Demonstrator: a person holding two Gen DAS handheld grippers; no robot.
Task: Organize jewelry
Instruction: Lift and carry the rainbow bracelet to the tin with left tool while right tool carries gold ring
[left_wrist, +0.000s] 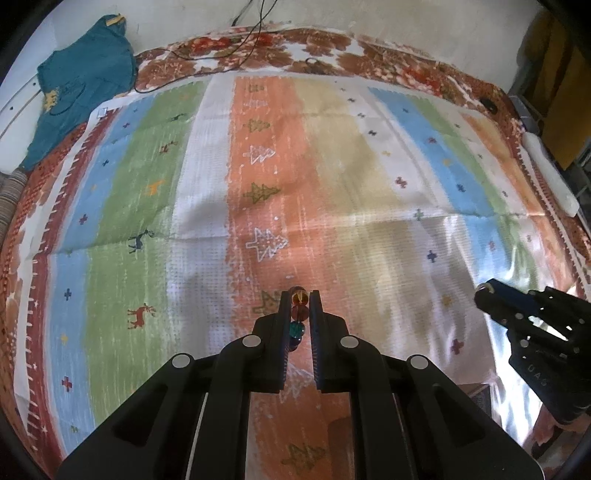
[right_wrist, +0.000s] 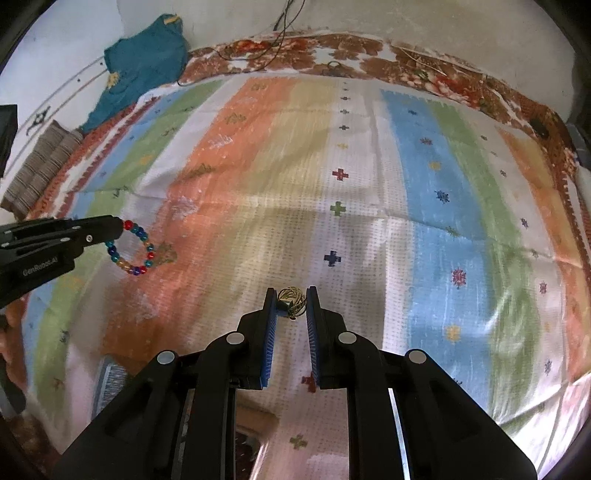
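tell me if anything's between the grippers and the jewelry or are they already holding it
Nothing stands between them. The left gripper is shut on the beaded bracelet, which hangs clear above the striped cloth. The right gripper is shut on a small gold wire piece. Where either has to go is not in view.

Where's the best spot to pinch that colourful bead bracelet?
Pinch one bead at the top of the bead bracelet, coming in from its open side as the left gripper does. The loop hangs free below, so a single round bead fits between the narrow pads.
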